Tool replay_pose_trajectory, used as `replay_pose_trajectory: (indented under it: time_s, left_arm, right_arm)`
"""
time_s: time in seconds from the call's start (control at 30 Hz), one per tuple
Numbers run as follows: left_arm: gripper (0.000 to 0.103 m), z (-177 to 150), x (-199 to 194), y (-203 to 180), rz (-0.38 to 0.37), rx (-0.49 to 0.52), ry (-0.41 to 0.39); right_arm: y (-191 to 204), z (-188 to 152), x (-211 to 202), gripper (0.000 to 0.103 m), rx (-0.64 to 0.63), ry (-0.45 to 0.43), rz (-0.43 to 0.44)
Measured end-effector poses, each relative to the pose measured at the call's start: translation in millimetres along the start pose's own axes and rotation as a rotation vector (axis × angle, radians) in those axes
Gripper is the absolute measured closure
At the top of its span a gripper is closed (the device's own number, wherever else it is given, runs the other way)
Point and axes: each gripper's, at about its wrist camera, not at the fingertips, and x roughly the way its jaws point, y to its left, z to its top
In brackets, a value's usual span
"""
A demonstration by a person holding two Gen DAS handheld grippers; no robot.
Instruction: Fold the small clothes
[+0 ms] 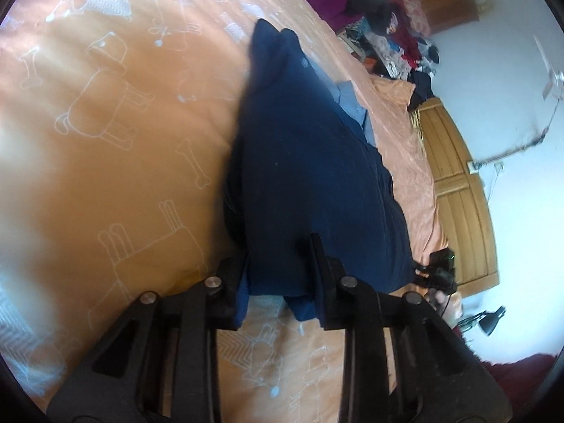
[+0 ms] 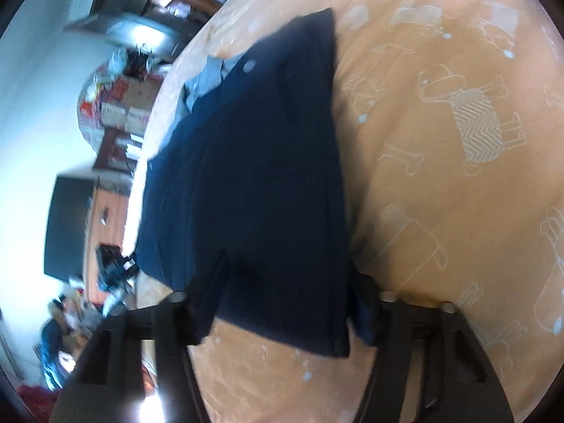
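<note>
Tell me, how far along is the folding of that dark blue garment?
Midway, it seems. The navy garment already lies doubled on the orange bedspread, its light blue lining showing. The left gripper and right gripper each grasp its near edge. Finishing the fold and letting go remain.

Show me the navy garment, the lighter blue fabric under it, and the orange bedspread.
navy garment [image 1: 310,183], left wrist view, middle of its top layer.
lighter blue fabric [image 1: 347,100], left wrist view, exposed strip beside the navy edge.
orange bedspread [image 2: 440,211], right wrist view, bare printed area.
</note>
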Motion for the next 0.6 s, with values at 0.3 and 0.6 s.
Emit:
replay_pose_trajectory:
  time_s: [0.3, 0.6]
  left_arm:
    - [0.093, -14, -24, -29, 0.066, 0.085, -0.122]
    - [0.094, -48, -64, -18, 0.072, 0.046, -0.195]
  right_arm:
    - [13, -19, -4, 0.091, -0.010, -0.079, 0.038]
    - [38, -47, -29, 0.094, -0.074, -0.080, 0.041]
